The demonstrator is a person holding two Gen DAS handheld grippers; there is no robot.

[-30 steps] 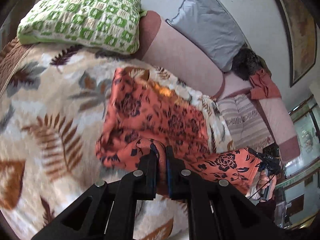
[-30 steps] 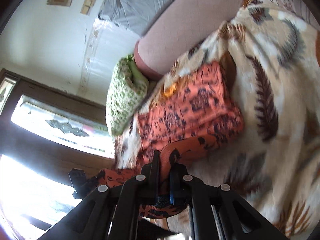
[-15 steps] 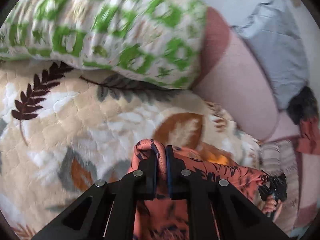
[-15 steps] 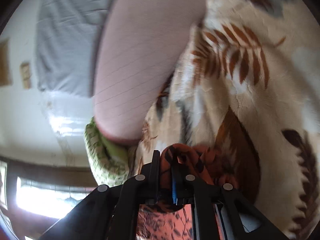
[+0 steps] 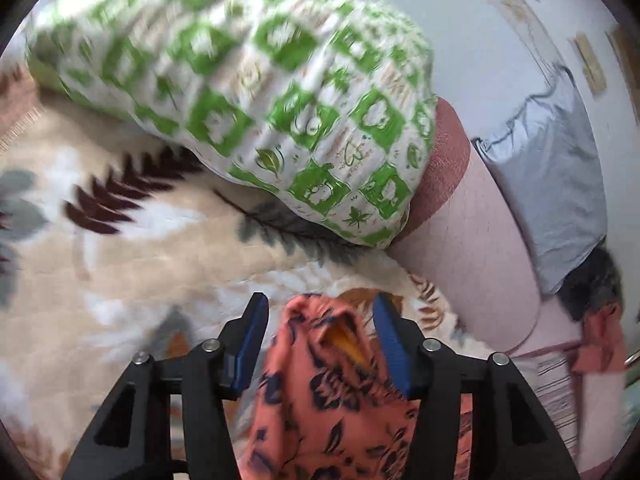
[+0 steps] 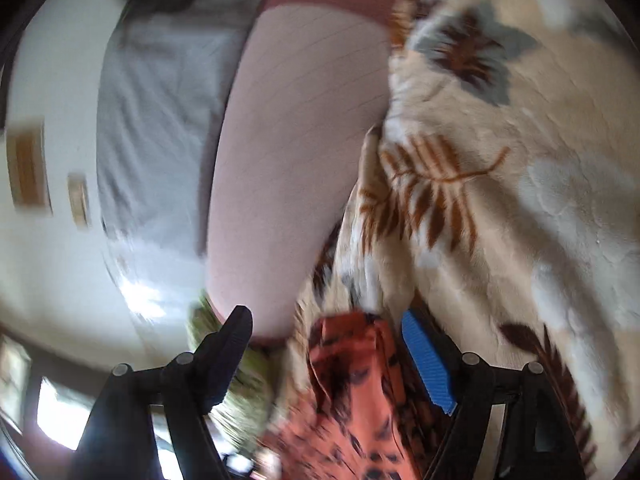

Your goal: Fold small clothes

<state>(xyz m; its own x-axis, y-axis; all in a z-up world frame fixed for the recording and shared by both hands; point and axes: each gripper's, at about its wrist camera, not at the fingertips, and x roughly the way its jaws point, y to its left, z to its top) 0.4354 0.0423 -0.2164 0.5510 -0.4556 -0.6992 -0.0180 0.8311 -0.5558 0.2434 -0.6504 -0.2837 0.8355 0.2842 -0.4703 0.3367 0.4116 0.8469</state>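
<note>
green pillow (image 5: pixel 248 92) motion-blurred, orange garment (image 5: pixel 320 396) cut off at bottom edge

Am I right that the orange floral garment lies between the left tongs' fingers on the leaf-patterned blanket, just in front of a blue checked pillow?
Not quite: the pillow is green and white checked, not blue, as the left wrist view shows. The rest holds: the orange floral garment lies between the fingers of the left tongs, whose jaws are opening and no longer press it, on the leaf-patterned blanket.
</note>
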